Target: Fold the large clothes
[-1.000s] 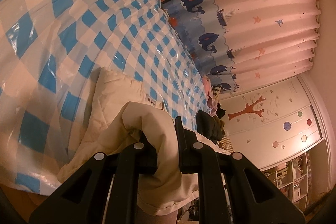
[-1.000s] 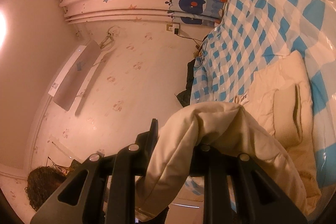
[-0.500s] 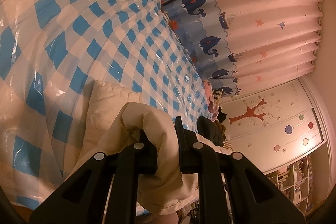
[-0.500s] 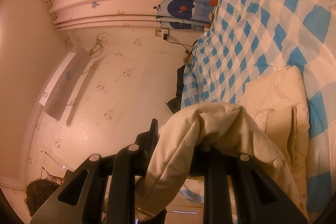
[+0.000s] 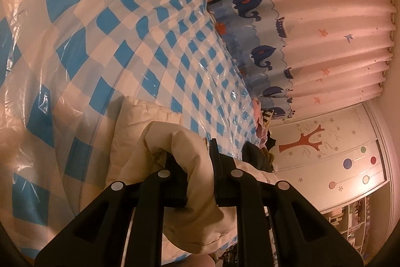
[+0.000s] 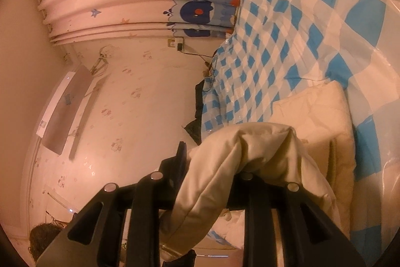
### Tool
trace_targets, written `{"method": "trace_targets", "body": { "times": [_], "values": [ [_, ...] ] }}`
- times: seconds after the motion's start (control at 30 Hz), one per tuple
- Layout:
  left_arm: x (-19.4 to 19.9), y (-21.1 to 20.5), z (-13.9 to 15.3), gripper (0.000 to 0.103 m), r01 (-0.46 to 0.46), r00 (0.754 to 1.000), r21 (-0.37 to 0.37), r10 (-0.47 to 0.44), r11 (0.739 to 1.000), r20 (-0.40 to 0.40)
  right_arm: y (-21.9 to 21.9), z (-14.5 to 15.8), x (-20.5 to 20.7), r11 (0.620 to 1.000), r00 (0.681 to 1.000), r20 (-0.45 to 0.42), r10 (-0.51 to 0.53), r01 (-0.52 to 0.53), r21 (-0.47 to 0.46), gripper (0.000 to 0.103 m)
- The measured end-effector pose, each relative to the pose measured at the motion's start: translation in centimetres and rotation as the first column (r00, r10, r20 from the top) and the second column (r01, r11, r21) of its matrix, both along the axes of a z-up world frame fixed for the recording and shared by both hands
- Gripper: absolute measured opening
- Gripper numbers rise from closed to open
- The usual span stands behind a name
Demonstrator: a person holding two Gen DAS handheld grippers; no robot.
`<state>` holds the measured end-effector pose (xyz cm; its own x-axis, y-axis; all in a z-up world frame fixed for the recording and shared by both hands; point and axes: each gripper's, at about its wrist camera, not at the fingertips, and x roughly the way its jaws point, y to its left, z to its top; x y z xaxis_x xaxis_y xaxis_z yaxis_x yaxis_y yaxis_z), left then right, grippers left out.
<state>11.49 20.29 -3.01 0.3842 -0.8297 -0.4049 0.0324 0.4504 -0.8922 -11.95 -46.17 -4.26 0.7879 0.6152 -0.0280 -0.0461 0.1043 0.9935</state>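
A large cream padded garment lies partly flat on the bed. My left gripper is shut on a bunched fold of the garment, which drapes over and between its fingers and hangs down toward the camera. In the right wrist view another fold of the same garment hangs between the jaws of my right gripper, which are opening. The left finger shows beside the cloth, which hides the right one. Beyond it, the flat part of the garment rests on the bed.
The bed wears a blue-and-white checked cover under shiny clear plastic. A whale-print curtain hangs behind it. Dark clothes are heaped at the bed's far end, near a tree-painted wardrobe. A person's hair shows low at the left.
Both grippers have carried their folds forward and lower over the bed. The flat part of the garment now sits closer under them. Both folds stay between the jaws.
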Motion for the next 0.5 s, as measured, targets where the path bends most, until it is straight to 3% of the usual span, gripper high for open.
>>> {"method": "trace_targets", "body": {
  "times": [0.5],
  "values": [
    [2.0,-0.5,-4.0,0.013,-0.031,0.996,0.026,0.033,0.999,-0.079,-0.6,-3.5,2.3,1.0,0.997,-0.078,-0.004,0.004,0.0,0.027]
  ]
}}
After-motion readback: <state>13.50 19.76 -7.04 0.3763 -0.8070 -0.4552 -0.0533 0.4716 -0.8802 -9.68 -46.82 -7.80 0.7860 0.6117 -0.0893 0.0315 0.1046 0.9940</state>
